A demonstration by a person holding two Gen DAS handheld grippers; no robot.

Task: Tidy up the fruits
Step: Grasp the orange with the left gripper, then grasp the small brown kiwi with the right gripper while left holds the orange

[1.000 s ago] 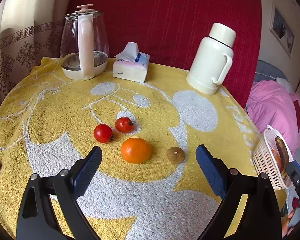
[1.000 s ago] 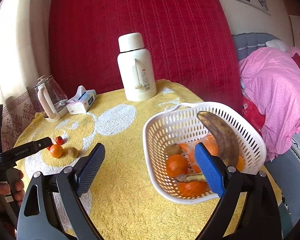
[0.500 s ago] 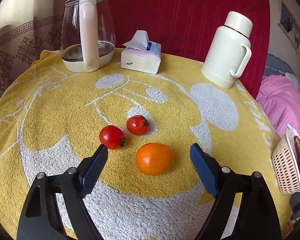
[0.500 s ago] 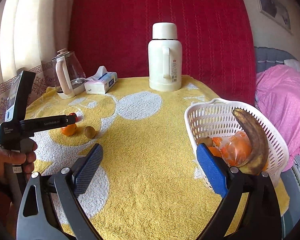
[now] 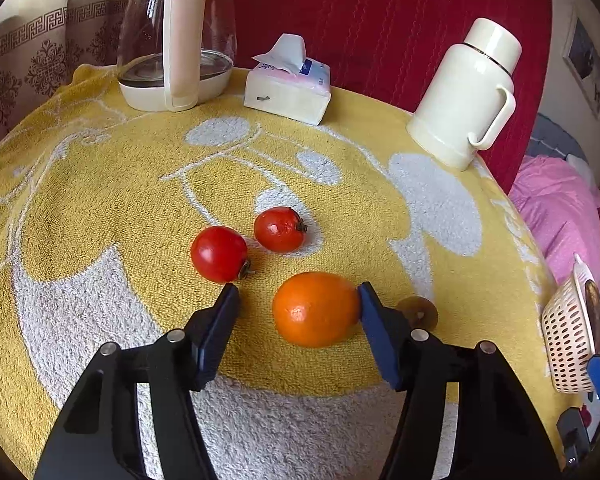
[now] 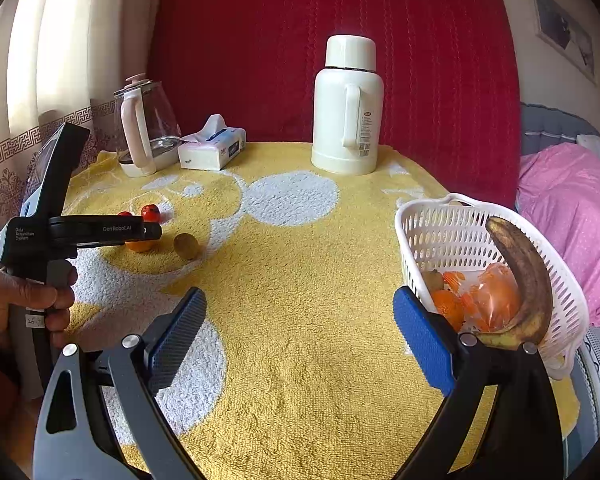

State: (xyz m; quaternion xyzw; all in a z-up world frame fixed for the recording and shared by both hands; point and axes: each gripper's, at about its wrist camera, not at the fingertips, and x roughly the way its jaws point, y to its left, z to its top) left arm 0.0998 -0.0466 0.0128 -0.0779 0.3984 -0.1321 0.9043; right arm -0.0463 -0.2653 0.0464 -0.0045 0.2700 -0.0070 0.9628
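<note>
Blue-padded jaws of the left gripper (image 5: 296, 298) have just been closing around an orange (image 5: 315, 309) on a yellow terry towel (image 5: 100, 184); the right pad touches the fruit, while the left pad stands clear of it, so the orange is straddled but not yet clamped. At the gripper's 11 o'clock lie two red tomatoes (image 5: 219, 253), almost touching each other. A small brown kiwi (image 5: 419, 312) peeks from behind the right finger at 2 o'clock. Farther back stand a glass kettle (image 5: 176, 36) at 11 o'clock, a tissue pack (image 5: 287, 88) at 12 and a cream thermos (image 5: 466, 92) at 1 o'clock. The right gripper (image 6: 300, 328) hangs spread wide and empty over the towel, with a white basket (image 6: 432, 232) at its 2 o'clock holding oranges and a browned banana (image 6: 520, 276).
</note>
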